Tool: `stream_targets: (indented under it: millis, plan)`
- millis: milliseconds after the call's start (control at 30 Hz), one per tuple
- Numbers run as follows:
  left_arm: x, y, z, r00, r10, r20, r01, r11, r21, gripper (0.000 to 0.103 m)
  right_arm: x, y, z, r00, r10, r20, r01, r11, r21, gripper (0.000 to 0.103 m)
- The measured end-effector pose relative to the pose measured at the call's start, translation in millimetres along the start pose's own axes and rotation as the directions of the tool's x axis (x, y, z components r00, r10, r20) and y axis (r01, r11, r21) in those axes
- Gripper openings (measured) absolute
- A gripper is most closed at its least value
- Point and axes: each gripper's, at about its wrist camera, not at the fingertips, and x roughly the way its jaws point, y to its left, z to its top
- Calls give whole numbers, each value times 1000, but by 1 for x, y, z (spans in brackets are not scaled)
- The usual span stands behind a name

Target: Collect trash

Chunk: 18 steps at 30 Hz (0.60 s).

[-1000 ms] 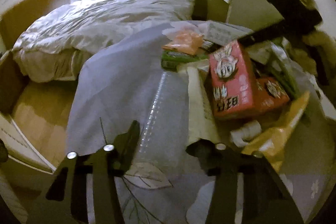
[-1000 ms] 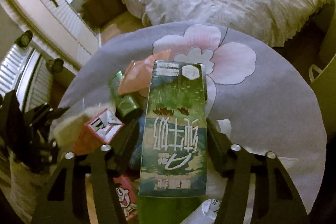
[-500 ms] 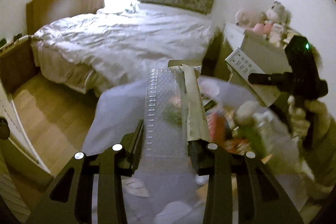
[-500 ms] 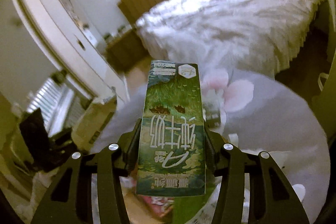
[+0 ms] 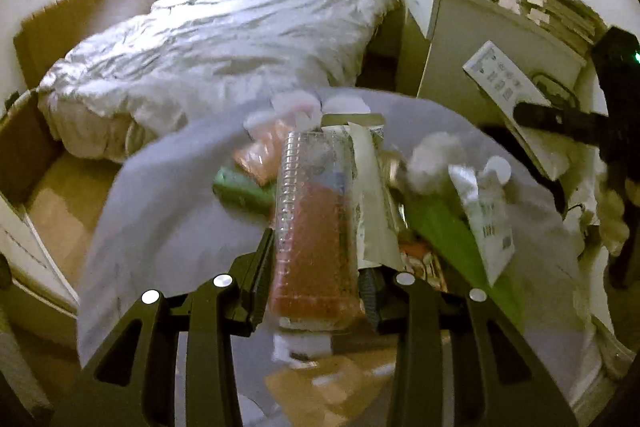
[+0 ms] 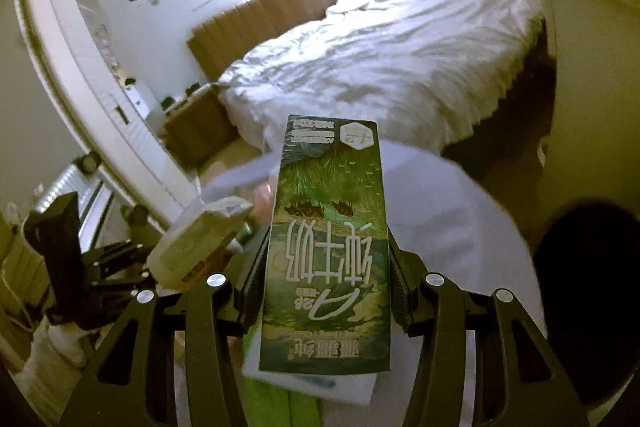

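Observation:
My left gripper (image 5: 318,259) is shut on a clear ridged plastic tray (image 5: 314,223) with a strip of white wrapper (image 5: 370,195) beside it, held above a grey flowered cloth (image 5: 168,211) strewn with trash. My right gripper (image 6: 326,267) is shut on a green milk carton (image 6: 326,247) with Chinese lettering, held up above the same cloth (image 6: 448,219). The right gripper with its carton shows at the far right of the left wrist view (image 5: 496,79). The left gripper with its tray shows at the left of the right wrist view (image 6: 200,239).
On the cloth lie a green wrapper (image 5: 240,187), an orange packet (image 5: 260,155), a white wad (image 5: 436,159) and a green-and-white bag (image 5: 476,223). A bed (image 5: 224,51) stands behind, a white cabinet (image 5: 472,39) with books to the right, and a dark round shape (image 6: 588,275) at right.
Both grippers lifted their items off the trash pile and up over the cloth. The views tilted from the pile toward the bed, then settled.

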Motion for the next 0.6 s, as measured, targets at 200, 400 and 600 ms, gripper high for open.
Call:
stream_targets:
  millis: [200, 400, 600]
  plan:
    - [-9, 2, -26, 1000, 11, -14, -11, 1000, -19, 68, 15, -5, -25, 999, 17, -51, -16, 1000, 19, 52]
    - [-23, 2, -49, 1000, 14, 11, -14, 1000, 1, 83, 28, -2, -39, 997, 10, -82, -9, 1000, 11, 52]
    - [-27, 33, -42, 995, -66, 69, 75, 989, -128, 83, 31, -1, -48, 995, 0, -98, 0, 1000, 0, 52]
